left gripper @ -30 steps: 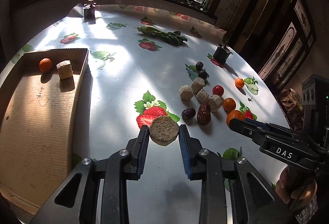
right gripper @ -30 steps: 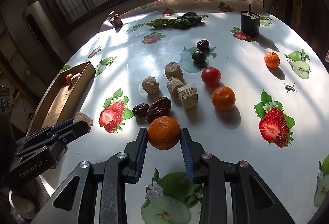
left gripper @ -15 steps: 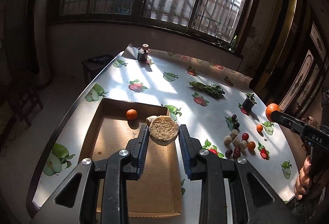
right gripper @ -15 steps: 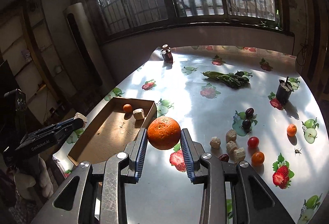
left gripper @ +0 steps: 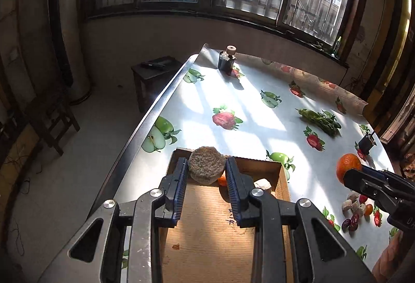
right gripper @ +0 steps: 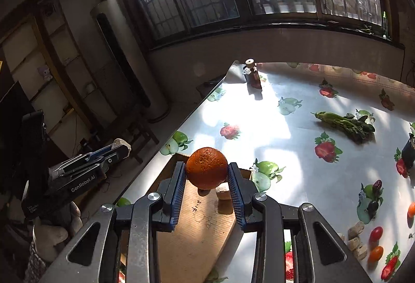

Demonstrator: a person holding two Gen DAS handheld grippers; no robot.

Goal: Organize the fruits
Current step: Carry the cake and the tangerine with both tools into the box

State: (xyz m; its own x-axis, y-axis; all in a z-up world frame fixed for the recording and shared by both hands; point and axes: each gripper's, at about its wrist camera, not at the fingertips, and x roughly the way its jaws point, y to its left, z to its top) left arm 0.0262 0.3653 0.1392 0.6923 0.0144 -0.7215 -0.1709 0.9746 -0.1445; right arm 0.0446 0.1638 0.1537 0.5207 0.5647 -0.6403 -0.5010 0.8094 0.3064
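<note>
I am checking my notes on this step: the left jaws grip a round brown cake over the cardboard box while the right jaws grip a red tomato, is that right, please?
Not quite. The right gripper grips an orange, not a tomato; the right wrist view shows its dimpled orange peel between the jaws. The rest holds: the left gripper grips the round brown cake over the cardboard box.

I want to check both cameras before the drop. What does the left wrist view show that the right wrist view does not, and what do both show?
Only the left wrist view shows the round brown cake face-on, pinched in the left tool, and a dark stool beside the table.

Only the right wrist view shows two dark plums on the cloth and a tall white cylinder by the wall.

Both show the cardboard tray, the big orange in the right tool, and the greens.
</note>
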